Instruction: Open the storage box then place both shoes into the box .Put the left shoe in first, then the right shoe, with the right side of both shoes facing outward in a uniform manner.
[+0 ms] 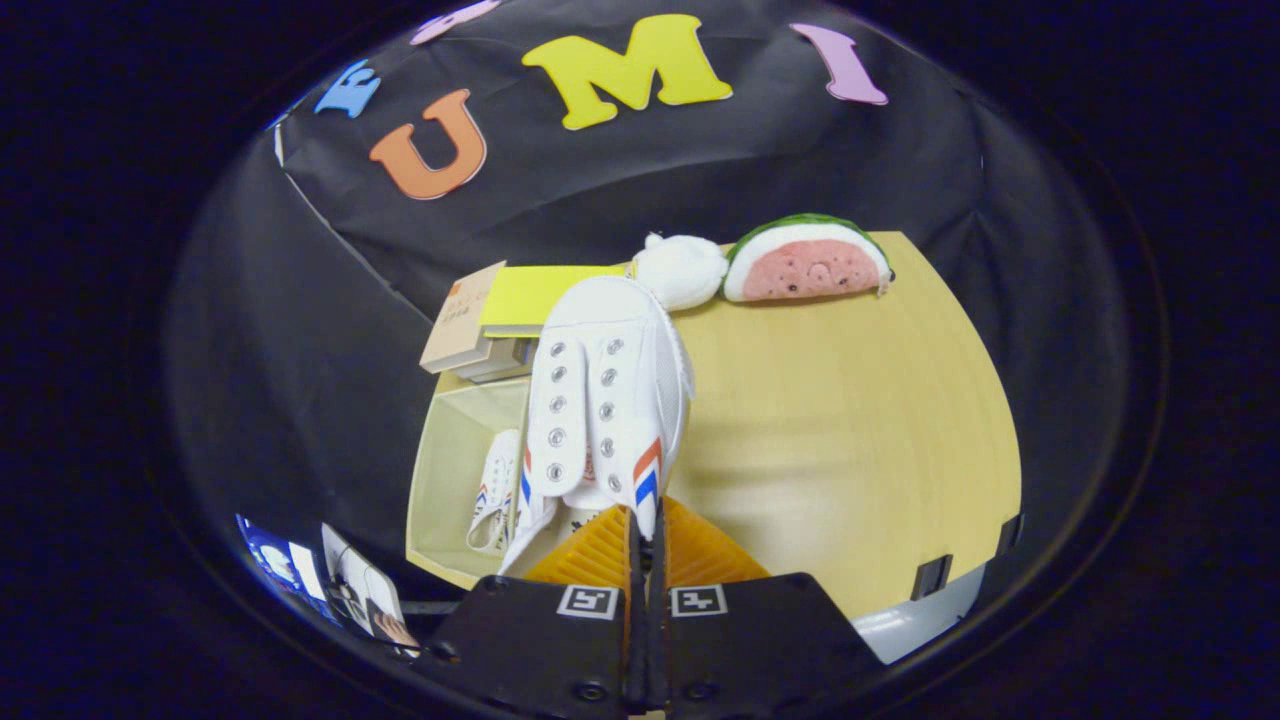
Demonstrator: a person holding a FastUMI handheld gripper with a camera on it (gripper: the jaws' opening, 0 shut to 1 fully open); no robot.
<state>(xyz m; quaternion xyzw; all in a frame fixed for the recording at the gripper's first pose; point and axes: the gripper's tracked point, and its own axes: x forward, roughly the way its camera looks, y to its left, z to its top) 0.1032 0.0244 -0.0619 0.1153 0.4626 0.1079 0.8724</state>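
My gripper [645, 525] is shut on a white canvas shoe [600, 400] with red and blue stripes, pinching the edge of its side wall between both fingers. The shoe hangs toe-away from me, lace holes up, above the table and partly over the open storage box [450, 470]. Inside that cream box, to the left of my fingers, lies the other white shoe [497, 490] with the same stripes, on its side against the box's right wall.
A stack of books [500, 315] with a yellow cover sits beyond the box. A white plush [682, 268] and a watermelon-slice plush [806, 262] rest at the far edge of the wooden table [850, 420]. The table's right half is bare wood.
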